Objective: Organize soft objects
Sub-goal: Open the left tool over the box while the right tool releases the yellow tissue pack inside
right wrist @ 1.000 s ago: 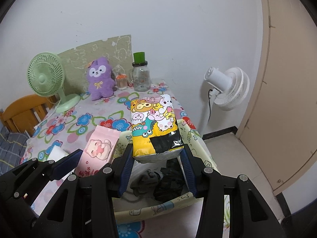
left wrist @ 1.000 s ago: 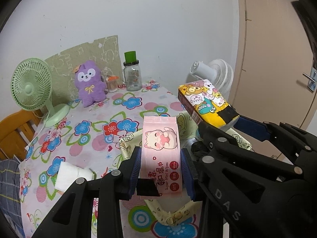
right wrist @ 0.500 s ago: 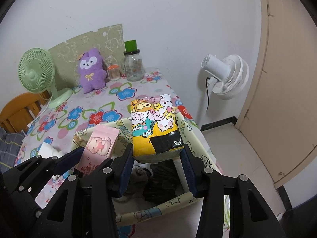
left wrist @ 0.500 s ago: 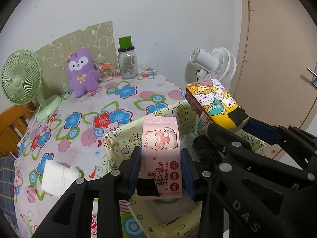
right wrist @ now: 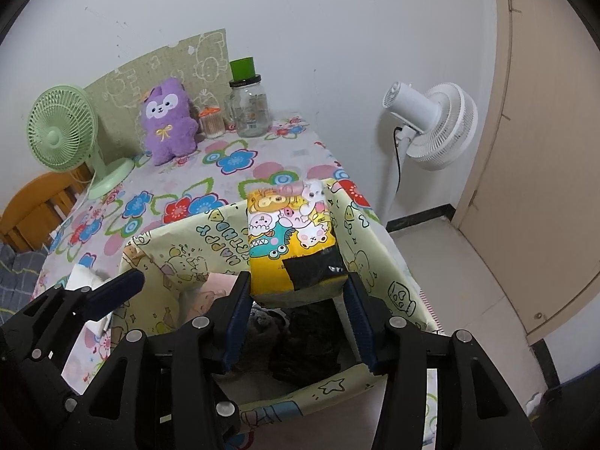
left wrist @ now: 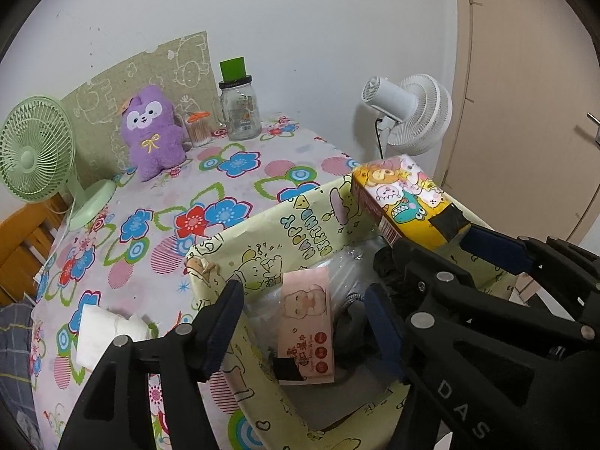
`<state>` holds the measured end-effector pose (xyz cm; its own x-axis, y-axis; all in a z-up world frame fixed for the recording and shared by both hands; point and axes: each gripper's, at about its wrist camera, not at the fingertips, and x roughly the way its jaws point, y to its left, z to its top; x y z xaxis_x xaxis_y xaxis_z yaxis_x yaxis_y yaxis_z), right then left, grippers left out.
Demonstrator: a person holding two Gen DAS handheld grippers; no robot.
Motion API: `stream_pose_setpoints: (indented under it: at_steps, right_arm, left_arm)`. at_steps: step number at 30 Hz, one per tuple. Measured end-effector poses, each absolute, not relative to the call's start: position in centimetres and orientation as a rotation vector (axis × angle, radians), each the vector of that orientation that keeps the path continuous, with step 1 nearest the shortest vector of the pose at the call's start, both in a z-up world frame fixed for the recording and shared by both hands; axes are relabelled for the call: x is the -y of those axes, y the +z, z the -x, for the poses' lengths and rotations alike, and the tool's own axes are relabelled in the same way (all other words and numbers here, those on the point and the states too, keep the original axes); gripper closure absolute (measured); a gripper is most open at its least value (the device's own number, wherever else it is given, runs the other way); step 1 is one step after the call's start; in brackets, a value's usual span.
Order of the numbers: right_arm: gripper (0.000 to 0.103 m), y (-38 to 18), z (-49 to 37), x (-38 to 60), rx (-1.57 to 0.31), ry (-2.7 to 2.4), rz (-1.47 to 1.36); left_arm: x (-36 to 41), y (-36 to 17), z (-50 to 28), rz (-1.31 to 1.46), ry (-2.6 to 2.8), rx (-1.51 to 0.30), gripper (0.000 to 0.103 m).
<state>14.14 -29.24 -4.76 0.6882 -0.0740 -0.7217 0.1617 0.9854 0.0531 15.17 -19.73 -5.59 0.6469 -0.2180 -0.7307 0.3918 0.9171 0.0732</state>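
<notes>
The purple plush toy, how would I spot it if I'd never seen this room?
Look at the flowery tablecloth and follow it to the wall. The purple plush toy sits upright there, between the green fan and a glass jar. It alone is fuzzy, with a white face and yellow bow.

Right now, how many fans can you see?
2: the green fan stands on the table's far left corner; the white fan stands on the floor beside the table.

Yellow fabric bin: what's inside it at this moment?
Inside the yellow fabric bin lie a pink wipes pack, clear plastic wrap and dark fabric items. The right gripper's yellow tissue pack hides part of the interior.
</notes>
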Motion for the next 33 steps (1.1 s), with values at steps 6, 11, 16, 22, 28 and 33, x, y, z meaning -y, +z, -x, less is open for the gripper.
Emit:
stream_pose_setpoints:
  at_steps: [6, 11, 16, 22, 28, 33]
  right_arm:
    - [0.023, -5.0, -13.9, 29.5, -0.807, -0.142, -0.138]
    - [0.019, -4.6, -13.3, 29.4, -0.797, -0.144, -0.156]
    - [0.019, -4.0, -12.6, 28.8, -0.788, -0.139, -0.142]
    - [0.019, -3.1, -11.5, 27.9, -0.766, -0.122, -0.136]
    - [0.019, -2.2, -10.6, 27.1, -0.746, -0.116, -0.12]
    - [0.018, -1.6, -9.9, 26.3, -0.734, -0.109, -0.116]
  left_arm:
    - [19.3, -5.4, -14.7, -0.236, -0.343, -0.793, 0.027]
    - [18.9, -4.8, -14.1, -0.245, -0.332, -0.772, 0.023]
    - [18.5, -4.2, -13.3, -0.256, -0.328, -0.764, 0.022]
    - [17.9, -3.4, -12.3, -0.256, -0.321, -0.746, 0.019]
    - [17.2, -2.7, -11.3, -0.249, -0.316, -0.731, 0.016]
    - [16.3, -2.2, -10.6, -0.239, -0.318, -0.723, 0.013]
